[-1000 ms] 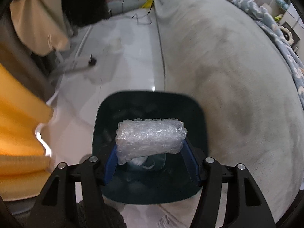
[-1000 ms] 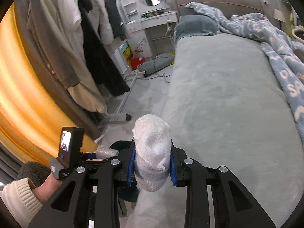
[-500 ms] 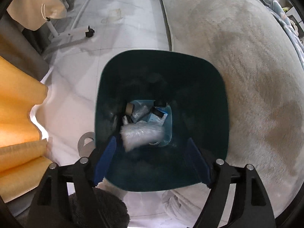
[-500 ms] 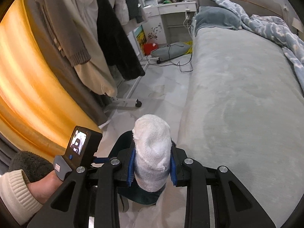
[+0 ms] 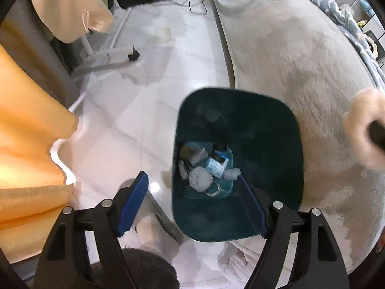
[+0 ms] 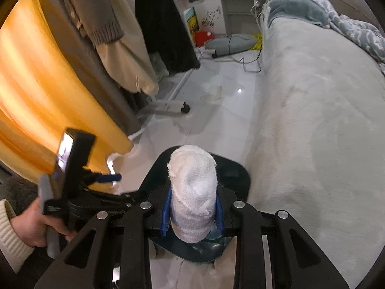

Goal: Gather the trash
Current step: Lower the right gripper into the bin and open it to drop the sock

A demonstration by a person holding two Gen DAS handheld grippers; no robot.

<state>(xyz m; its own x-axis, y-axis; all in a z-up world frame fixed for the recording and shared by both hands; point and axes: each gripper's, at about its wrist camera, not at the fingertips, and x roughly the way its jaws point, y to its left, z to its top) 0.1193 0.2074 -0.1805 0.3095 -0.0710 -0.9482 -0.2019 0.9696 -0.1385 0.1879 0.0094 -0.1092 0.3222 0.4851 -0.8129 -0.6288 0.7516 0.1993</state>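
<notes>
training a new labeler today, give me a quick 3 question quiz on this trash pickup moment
1. True or false: the right hand-held gripper is clamped on a white cloth wad.
2. Multiple choice: the dark teal bin stands (A) on top of the bed, (B) on the floor against the grey bed, (C) under the white desk.
3. Short answer: is anything between the blue pads of the left hand-held gripper?

Key
1. True.
2. B.
3. No. Its jaws are closing with nothing between them; the bin with trash in its bottom lies beyond.
</notes>
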